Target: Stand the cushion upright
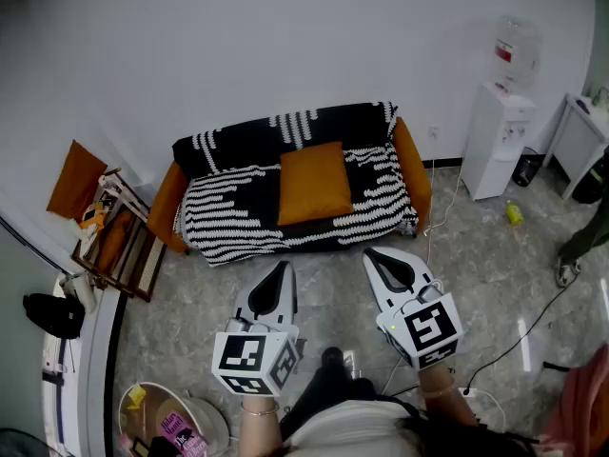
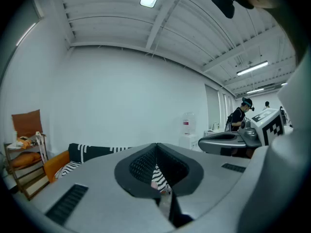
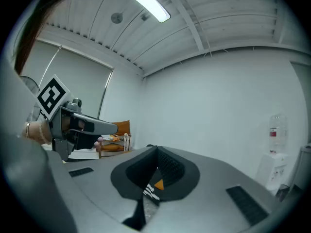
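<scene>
An orange cushion point(image 1: 312, 181) lies flat on the seat of a sofa point(image 1: 228, 217) draped in a black and white striped cover, in the head view's middle. My left gripper point(image 1: 283, 270) hovers over the floor in front of the sofa, shut and empty. My right gripper point(image 1: 373, 255) hovers beside it, nearer the sofa's right end, also shut and empty. In the right gripper view a sliver of the orange cushion point(image 3: 157, 184) shows past the jaws. The left gripper view shows the striped cover point(image 2: 158, 178) past the jaws, and the right gripper point(image 2: 228, 142) at the right.
A wooden rack point(image 1: 109, 241) with an orange cushion point(image 1: 76, 179) stands left of the sofa. A white water dispenser point(image 1: 500, 131) stands at the right wall, with cables point(image 1: 533, 322) on the floor. A bin point(image 1: 176, 427) sits at my lower left. Another person point(image 2: 239, 115) stands far right.
</scene>
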Tool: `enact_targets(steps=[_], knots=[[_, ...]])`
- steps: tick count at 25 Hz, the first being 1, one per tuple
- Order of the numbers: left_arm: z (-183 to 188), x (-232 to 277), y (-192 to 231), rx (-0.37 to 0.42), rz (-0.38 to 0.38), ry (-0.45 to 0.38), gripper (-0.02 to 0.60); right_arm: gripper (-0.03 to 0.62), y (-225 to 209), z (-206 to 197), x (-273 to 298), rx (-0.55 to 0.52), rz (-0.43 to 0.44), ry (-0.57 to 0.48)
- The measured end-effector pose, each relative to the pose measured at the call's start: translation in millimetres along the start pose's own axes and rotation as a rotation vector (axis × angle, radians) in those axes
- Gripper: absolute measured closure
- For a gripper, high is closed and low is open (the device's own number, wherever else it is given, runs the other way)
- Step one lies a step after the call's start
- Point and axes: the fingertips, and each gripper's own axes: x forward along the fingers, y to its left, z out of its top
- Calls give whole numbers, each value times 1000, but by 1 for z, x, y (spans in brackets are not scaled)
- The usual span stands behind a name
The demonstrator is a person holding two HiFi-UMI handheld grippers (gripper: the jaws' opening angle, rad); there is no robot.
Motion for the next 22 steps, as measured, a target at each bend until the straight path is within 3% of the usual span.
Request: enact_targets(steps=[8,13,22], knots=[[-8,29,27,-14,-17,9,562,588,-13,3,31,20,-37,-46],[-10,54,52,-18,-31,8,561,586,-18,4,61,43,-9,-75],[-6,104,107,-36,-70,8,561,586,-28,6,135,45,-35,-45]])
